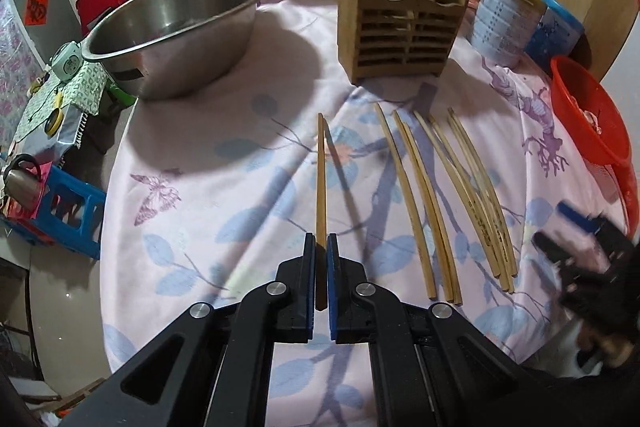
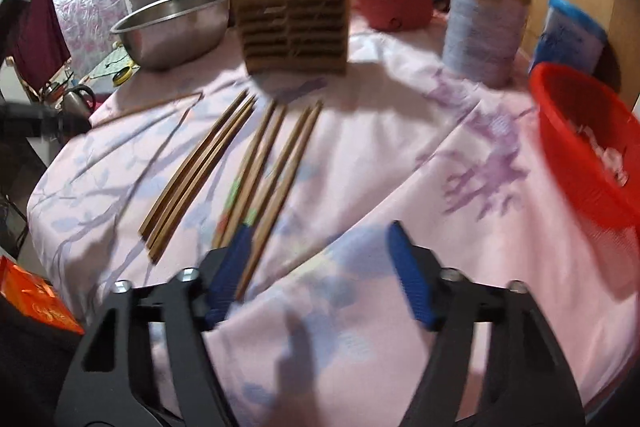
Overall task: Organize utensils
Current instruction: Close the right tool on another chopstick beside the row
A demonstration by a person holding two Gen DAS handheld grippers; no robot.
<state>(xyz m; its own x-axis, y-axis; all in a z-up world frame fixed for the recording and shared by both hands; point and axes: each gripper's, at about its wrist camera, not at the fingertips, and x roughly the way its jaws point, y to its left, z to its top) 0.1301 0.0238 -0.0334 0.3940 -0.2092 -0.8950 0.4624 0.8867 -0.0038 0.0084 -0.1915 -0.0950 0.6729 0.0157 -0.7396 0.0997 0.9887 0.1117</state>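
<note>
Left claw (image 1: 320,247): pinched shut on a single chopstick (image 1: 321,179) near its butt end, the tip pointing to 12 o'clock toward the holder
Right claw (image 2: 320,267): jaws part-open with nothing between them, blurred, over the near ends of the loose sticks
Loose chopsticks (image 1: 448,203): fanned on the pink cloth at about 2 o'clock from the left claw, near ends toward the viewer, some touching each other
Holder (image 1: 400,31): slatted wooden caddy at 12 o'clock on the bench (image 1: 208,195), upright, one stick already standing in it
Handling: chopsticks look light, stiff, thin and smooth, so likely to roll or pivot in a pinch
Where to hold: near the thick end, across the flat sides, one stick at a time
Risk: neighbours lie close, so a wide bite may drag two
</note>
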